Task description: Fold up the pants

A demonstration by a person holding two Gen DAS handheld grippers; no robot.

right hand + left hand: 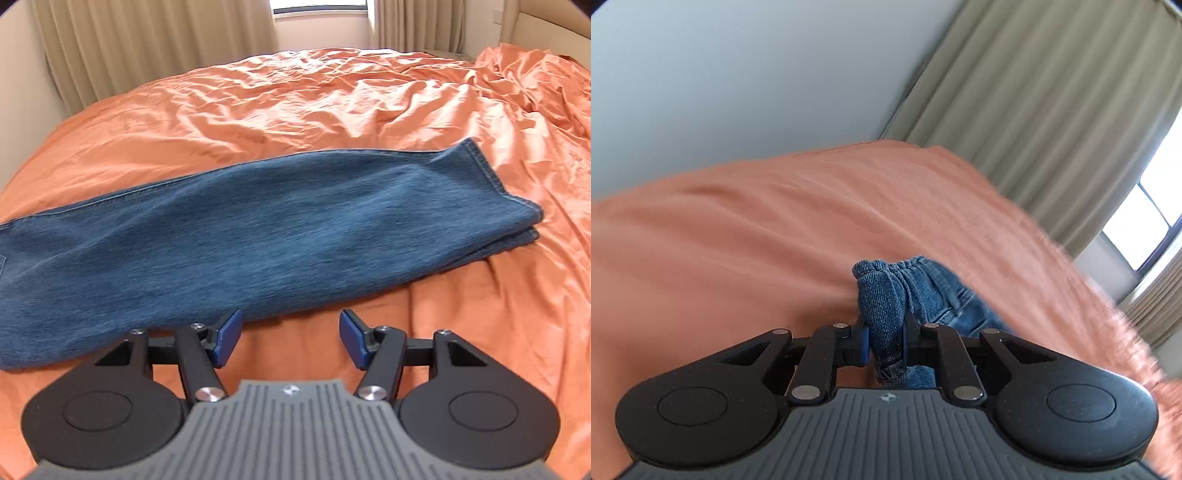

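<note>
The blue denim pants [236, 229] lie leg-on-leg across the orange bed [332, 99], waistband pinched in the left hand-held gripper [885, 341], while the right hand-held gripper [288, 338], spread empty, should probably clamp both hem layers squarely.

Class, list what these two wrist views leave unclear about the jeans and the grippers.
1. Left wrist view: most of the jeans lie behind the left gripper, shut on a bunched part near the waistband.
2. Right wrist view: the left edge crops the waist end.
3. Right gripper is open; whether it touches the bedspread is unclear.
</note>
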